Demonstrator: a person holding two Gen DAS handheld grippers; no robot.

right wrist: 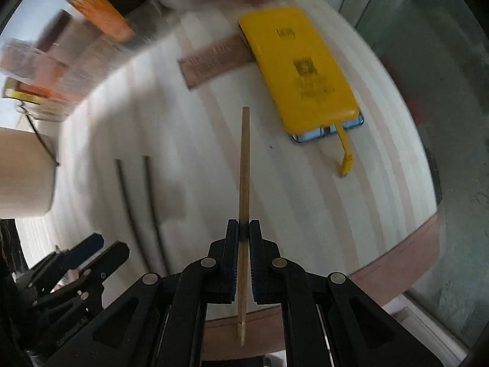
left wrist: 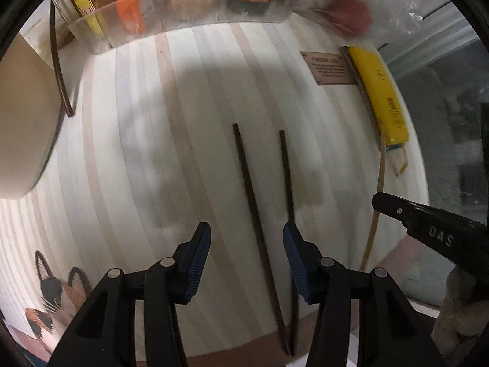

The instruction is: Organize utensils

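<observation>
The right claw is clenched on a light wooden chopstick, held above the table. The left claw hangs released over two dark chopsticks lying side by side. Next, probably grasping one.

Home kitchen, prob. — striped wood table, chopsticks, food boxes.
</observation>
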